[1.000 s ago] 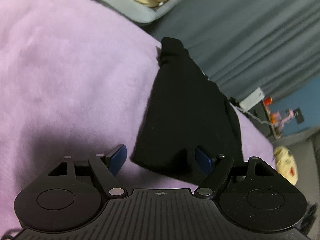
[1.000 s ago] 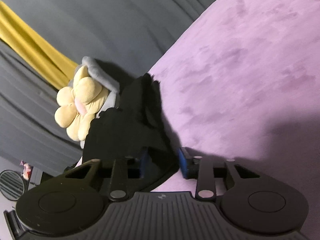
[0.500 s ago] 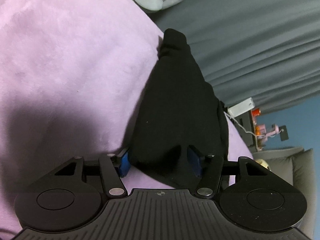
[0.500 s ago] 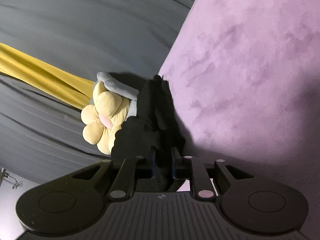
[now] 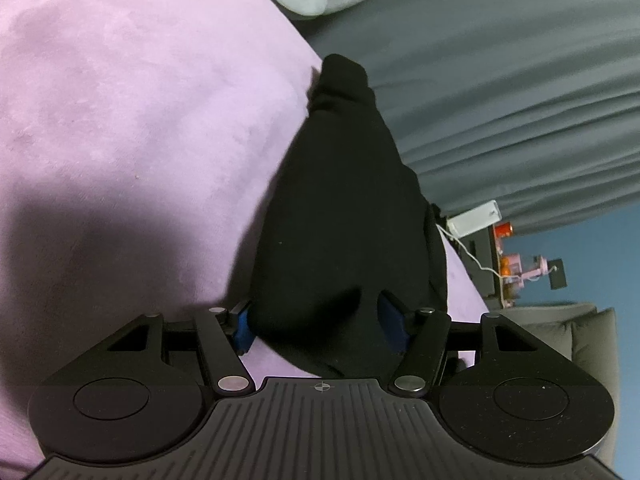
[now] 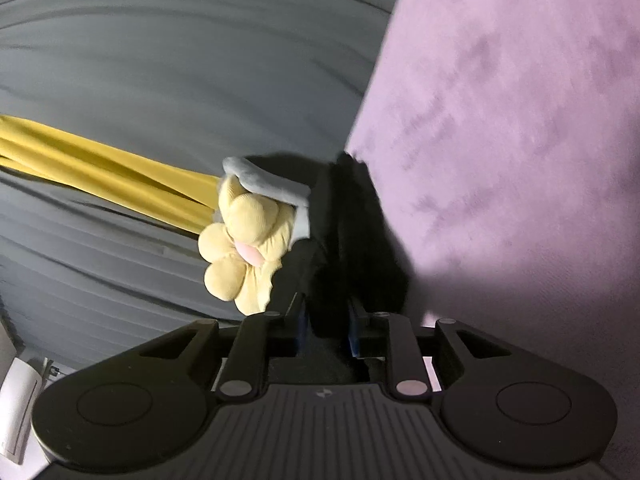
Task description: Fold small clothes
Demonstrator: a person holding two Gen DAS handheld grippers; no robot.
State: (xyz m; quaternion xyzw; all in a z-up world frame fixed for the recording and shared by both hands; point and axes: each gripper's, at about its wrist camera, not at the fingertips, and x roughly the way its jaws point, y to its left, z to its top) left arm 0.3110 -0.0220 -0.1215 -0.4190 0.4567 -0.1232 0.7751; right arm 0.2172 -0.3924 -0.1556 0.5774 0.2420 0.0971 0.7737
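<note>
Matte black left gripper and right gripper: ribbed housings, round side discs, silver pivot screws, blue finger pads.

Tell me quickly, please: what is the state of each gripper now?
Left gripper: closed on the black garment, jaws just reopening slightly.
Right gripper: closed on the same garment, jaws just reopening slightly.

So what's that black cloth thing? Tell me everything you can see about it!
The black garment is soft, plain, dark cloth with no pattern visible; what kind of clothing it is can't be told. It is bunched and drawn out long, narrowing to a rolled end far off over the purple blanket. The left gripper has its near edge between blue-padded fingers. The right gripper pinches another bunch. A yellow flower plush sits just beyond it.
</note>
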